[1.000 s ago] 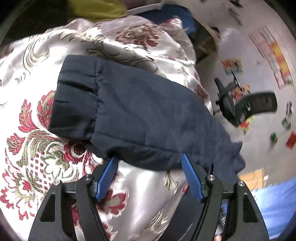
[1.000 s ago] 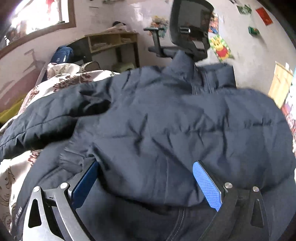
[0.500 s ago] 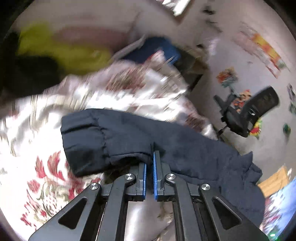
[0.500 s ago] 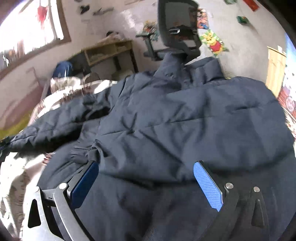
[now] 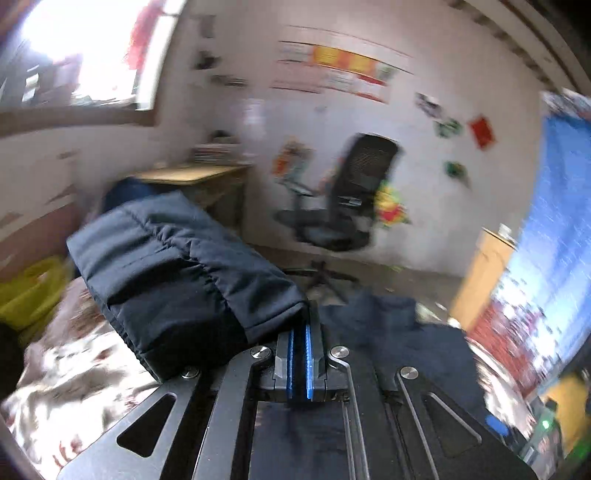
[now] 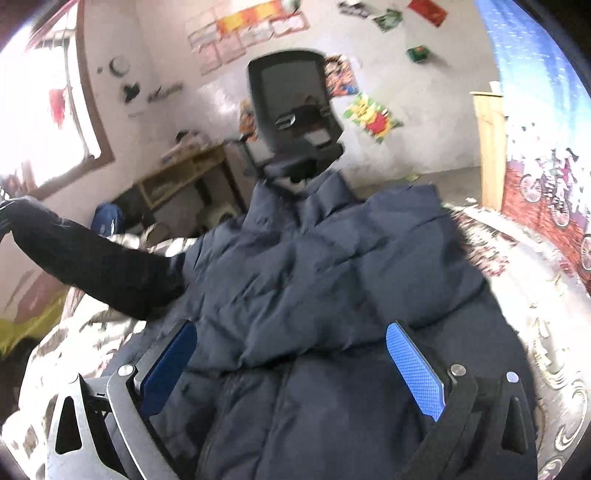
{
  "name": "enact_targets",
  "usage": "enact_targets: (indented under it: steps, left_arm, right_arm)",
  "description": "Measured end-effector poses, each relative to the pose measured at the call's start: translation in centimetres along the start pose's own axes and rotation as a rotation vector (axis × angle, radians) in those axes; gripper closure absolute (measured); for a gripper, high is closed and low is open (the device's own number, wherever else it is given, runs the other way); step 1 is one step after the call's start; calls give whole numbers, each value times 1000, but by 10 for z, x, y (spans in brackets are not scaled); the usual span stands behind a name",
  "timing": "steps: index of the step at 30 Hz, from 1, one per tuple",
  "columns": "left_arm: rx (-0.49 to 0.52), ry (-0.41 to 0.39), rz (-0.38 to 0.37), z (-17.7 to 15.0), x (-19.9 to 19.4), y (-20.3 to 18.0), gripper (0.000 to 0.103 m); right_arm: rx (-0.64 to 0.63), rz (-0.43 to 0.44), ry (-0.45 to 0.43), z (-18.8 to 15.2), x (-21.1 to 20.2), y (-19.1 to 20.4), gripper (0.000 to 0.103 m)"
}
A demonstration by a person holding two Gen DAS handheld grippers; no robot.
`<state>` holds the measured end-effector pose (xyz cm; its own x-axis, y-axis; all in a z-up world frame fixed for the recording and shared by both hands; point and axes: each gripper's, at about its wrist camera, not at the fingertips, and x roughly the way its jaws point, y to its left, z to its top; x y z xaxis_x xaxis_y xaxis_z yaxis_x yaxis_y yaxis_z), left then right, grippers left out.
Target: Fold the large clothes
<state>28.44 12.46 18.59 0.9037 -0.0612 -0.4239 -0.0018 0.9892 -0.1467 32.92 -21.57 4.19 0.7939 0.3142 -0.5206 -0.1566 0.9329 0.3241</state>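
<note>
We see a dark navy quilted jacket (image 6: 343,280), puffy and stitched into soft horizontal panels, lying spread across a bed whose cover (image 6: 546,306) is a glossy satin printed with red flowers and grey scrolls. Its sleeve (image 5: 177,273), ending in a gathered, elasticated cuff, is raised off the bed, its cloth pinched between the clenched, ribbed blue fingers (image 5: 308,354) of the left gripper (image 5: 300,360). The right gripper (image 6: 291,362) hangs over the jacket's lower body with its textured blue fingers (image 6: 415,373) spread wide apart, released, with padded folds bulging between them. Beyond the collar stands a black mesh-backed office chair (image 6: 295,110) and a low wooden desk (image 6: 184,173); paper posters (image 6: 251,26) dot the pale plastered wall, and a bright window (image 6: 40,110) lies to the left.
</note>
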Motion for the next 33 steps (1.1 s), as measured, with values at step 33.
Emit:
enact_targets:
  steps: [33]
  left_arm:
    - [397,599,-463,-181,192,-197,65]
  right_arm:
    - [525,367,8,11,17,-151,0]
